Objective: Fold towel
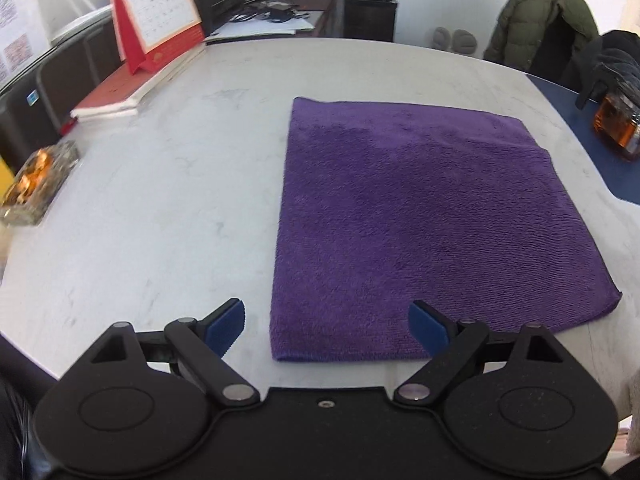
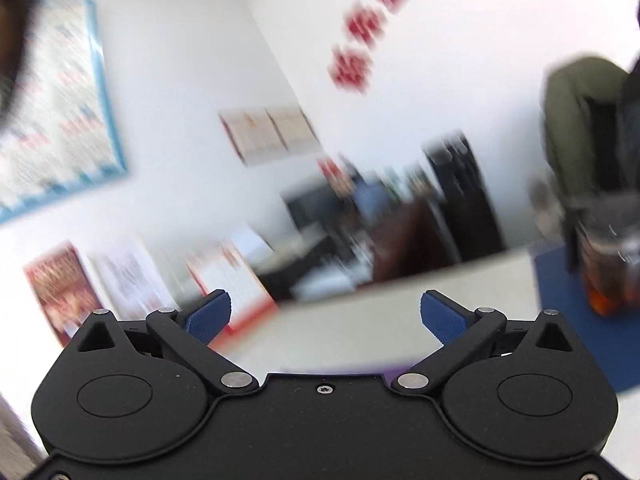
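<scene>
A white marble-look table (image 1: 168, 184) fills most of the left wrist view, its far edge curving across the frame. On it, right of centre, lies the purple towel (image 1: 420, 220), spread flat as a neat rectangle with what looks like a folded edge at its near side; its right near corner sits slightly lifted. At the far left of the table stands a red desk calendar (image 1: 154, 12) on a stack of red and white books (image 1: 120, 92), and nearer along the left edge sits a glass ashtray (image 1: 38, 182). At the far right edge a dark blue mat (image 1: 592, 152) carries a glass jar (image 1: 618, 124) of amber liquid. A green jacket (image 1: 544, 20) hangs on a chair beyond the table.

The left gripper (image 1: 326, 326) hovers low over the towel's near left corner, its blue fingertips spread wide and holding nothing; the right-hand pad overlaps the cloth in view, though contact cannot be judged.

The right wrist view is heavily blurred and tilted up toward a white wall with red lettering. The right gripper (image 2: 325, 316) is likewise spread apart and empty
</scene>
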A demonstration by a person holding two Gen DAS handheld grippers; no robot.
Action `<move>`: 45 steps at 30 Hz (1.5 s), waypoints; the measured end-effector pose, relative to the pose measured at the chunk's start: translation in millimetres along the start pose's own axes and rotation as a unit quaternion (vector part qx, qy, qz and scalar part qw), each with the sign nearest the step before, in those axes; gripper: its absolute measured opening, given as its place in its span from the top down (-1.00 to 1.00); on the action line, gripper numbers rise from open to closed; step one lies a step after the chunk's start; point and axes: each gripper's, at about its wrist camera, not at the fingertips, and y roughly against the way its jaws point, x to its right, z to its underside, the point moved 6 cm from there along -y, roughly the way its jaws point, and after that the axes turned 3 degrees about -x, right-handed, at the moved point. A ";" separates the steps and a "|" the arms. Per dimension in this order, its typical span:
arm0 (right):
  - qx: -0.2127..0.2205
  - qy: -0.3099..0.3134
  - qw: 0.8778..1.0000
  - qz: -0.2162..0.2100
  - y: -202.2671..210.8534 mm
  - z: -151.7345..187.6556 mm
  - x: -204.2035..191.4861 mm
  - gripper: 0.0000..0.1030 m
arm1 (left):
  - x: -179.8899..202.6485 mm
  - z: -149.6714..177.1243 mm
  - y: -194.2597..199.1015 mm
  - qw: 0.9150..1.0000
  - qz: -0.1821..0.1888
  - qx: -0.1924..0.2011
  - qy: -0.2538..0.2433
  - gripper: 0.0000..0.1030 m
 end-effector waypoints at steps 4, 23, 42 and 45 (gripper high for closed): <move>-0.023 -0.012 0.999 -0.047 -1.8 -2.8 -6.1 -1.00 | -7.4 3.3 -2.2 1.000 0.004 -0.001 0.001 -0.71; -0.230 -0.084 0.960 0.134 -54.3 109.9 26.6 -0.99 | -26.4 5.1 -37.7 0.993 0.094 -0.054 -0.040 -0.55; -0.278 -0.054 0.934 0.216 -66.1 150.9 13.5 -0.63 | -32.4 1.2 -33.9 0.988 0.116 -0.092 -0.028 0.46; -0.289 -0.038 0.933 0.213 -67.6 153.0 9.6 -0.53 | -34.0 1.1 -34.1 0.987 0.122 -0.099 -0.017 0.62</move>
